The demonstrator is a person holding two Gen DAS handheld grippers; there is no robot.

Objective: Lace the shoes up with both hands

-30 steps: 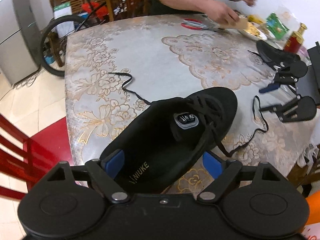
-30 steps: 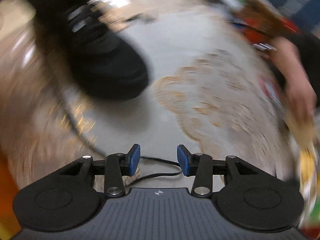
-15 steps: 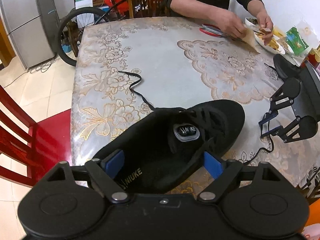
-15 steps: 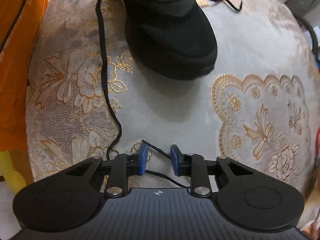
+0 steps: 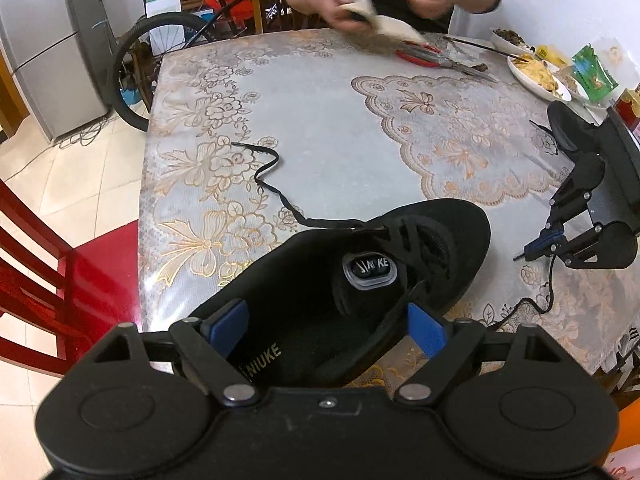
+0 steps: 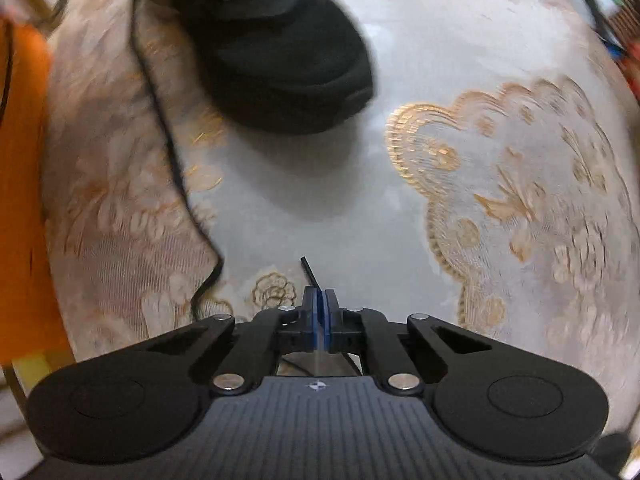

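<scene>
Black fabric shoe [image 5: 360, 292] lies on a gold-patterned lace tablecloth [image 5: 320, 120], heel toward the left gripper [image 5: 326, 330], whose blue pads are spread wide on either side of the heel. The right gripper [image 6: 320, 300] is pinched closed on the tip of the black shoelace [image 6: 309, 269], just beside the toe.

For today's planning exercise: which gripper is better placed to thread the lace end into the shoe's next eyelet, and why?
Right. The right gripper is shut on the thin black shoelace, its stiff tip poking out. The left gripper is open, straddling the black fabric sneaker at its heel, suited to steadying it.
</scene>
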